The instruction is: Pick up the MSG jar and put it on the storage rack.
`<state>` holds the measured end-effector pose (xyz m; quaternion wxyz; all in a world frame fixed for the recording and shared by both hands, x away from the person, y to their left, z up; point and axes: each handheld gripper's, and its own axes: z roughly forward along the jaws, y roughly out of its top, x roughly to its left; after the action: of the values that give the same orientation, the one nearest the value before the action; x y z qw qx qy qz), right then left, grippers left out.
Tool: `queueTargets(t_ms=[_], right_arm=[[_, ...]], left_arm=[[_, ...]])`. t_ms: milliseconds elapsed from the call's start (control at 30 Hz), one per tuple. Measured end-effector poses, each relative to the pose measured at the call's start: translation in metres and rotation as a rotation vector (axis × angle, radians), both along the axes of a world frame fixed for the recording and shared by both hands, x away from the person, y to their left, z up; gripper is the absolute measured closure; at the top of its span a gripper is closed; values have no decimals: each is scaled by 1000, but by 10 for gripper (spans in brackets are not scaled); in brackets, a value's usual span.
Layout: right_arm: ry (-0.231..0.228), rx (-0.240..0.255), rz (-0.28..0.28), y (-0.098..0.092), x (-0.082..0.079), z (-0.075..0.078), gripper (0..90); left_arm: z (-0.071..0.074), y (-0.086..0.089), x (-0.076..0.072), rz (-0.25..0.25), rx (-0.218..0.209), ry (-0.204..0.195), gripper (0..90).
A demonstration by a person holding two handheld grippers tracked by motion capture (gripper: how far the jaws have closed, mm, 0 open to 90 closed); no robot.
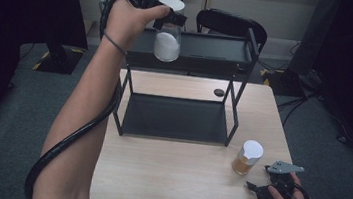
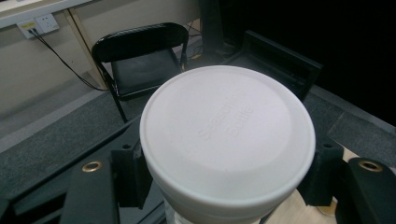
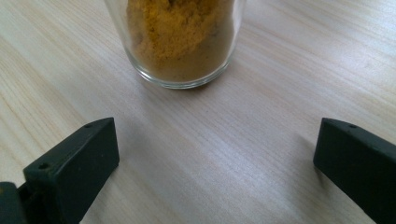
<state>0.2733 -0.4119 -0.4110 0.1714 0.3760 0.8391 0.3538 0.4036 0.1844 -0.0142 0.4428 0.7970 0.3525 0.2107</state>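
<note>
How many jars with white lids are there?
2. The white-powder jar is held up by the left gripper at the shelf's top; the orange-powder jar stands on the table.

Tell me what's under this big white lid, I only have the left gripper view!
Observer: A glass jar of white powder; the left gripper is shut on it, in the air by the black shelf's top tier.
Operator: Is there another jar?
Observer: Yes, a white-lidded jar of orange-brown powder stands on the wooden table.
Operator: Is someone grabbing it?
Observer: No. The right gripper lies just short of it, jaws open, not touching.
</note>
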Motion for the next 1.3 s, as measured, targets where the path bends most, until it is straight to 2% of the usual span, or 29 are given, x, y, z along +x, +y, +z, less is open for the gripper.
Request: queueTargets(t_ms=[300, 400, 733, 833, 1300], right_arm=[[0, 0, 0, 0, 0, 0, 0], [0, 0, 0, 0, 0, 0, 0], [0, 0, 0, 0, 0, 0, 0], [1, 0, 0, 0, 0, 0, 0], [1, 0, -1, 0, 0, 0, 0]], left_arm=[[-1, -3, 16, 32, 7, 1, 338], [-4, -2, 21, 42, -7, 5, 338], [-7, -1, 35, 82, -11, 12, 338], [-7, -2, 38, 87, 4, 19, 338], [-15, -4, 47, 119, 15, 28, 338]])
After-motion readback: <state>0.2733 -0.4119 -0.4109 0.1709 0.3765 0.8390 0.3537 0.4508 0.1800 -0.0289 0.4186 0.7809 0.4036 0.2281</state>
